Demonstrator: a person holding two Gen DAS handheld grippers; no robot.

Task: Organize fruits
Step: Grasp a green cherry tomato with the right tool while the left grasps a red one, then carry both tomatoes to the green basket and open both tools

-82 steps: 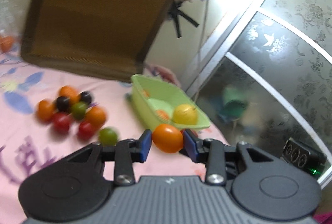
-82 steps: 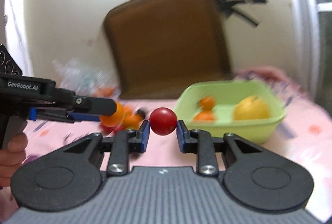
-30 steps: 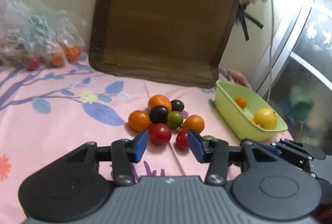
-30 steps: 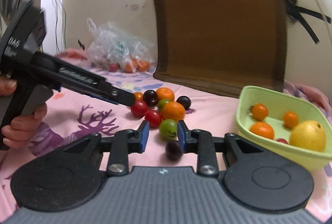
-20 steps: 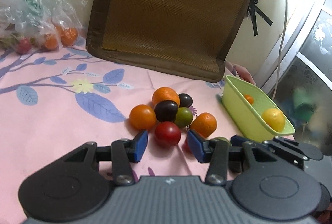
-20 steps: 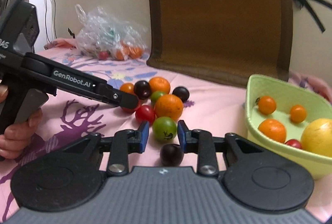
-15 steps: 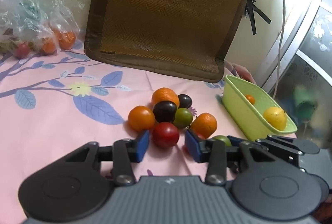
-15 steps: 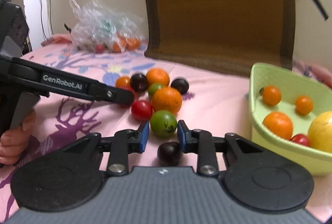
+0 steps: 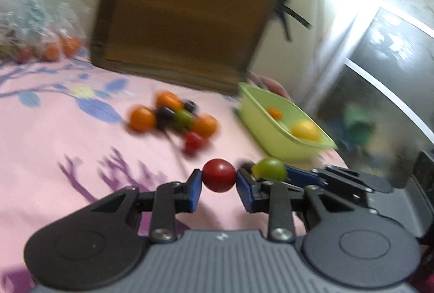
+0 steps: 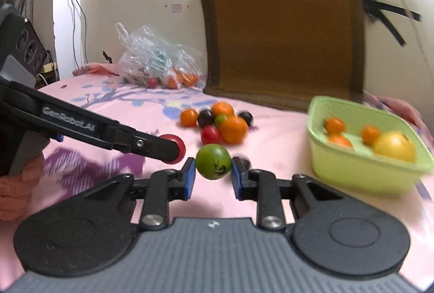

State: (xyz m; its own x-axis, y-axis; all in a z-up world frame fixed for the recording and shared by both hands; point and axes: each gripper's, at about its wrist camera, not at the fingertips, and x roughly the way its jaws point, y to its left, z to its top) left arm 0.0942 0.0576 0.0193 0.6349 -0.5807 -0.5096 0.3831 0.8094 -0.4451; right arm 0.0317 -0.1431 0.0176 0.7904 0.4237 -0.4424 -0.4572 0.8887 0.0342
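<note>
We are gripping a red tomato (image 9: 219, 175) between the blue pads of our left gripper (image 9: 219, 180), lifted clear of the pink floral sheet (image 9: 54, 135). Our right gripper (image 10: 213, 166) is clamping one green tomato (image 10: 213, 161) in the same way, just beside the left one. In the right wrist view one dark fruit (image 10: 245, 162) is peeking out behind the right pad, lying on the sheet.

Farther out, a loose cluster is sitting on the sheet: three orange fruits (image 10: 233, 130), two dark ones (image 10: 206, 117), one green (image 10: 220, 119) and one red (image 10: 210, 134). To the right of it the light green basket (image 10: 352, 168) is holding three small orange fruits (image 10: 335, 125) and one large yellow fruit (image 10: 394, 142). At the back, one clear plastic bag (image 10: 152, 62) of more fruit is lying beside one brown mat (image 10: 282, 35) leaning on the wall.
</note>
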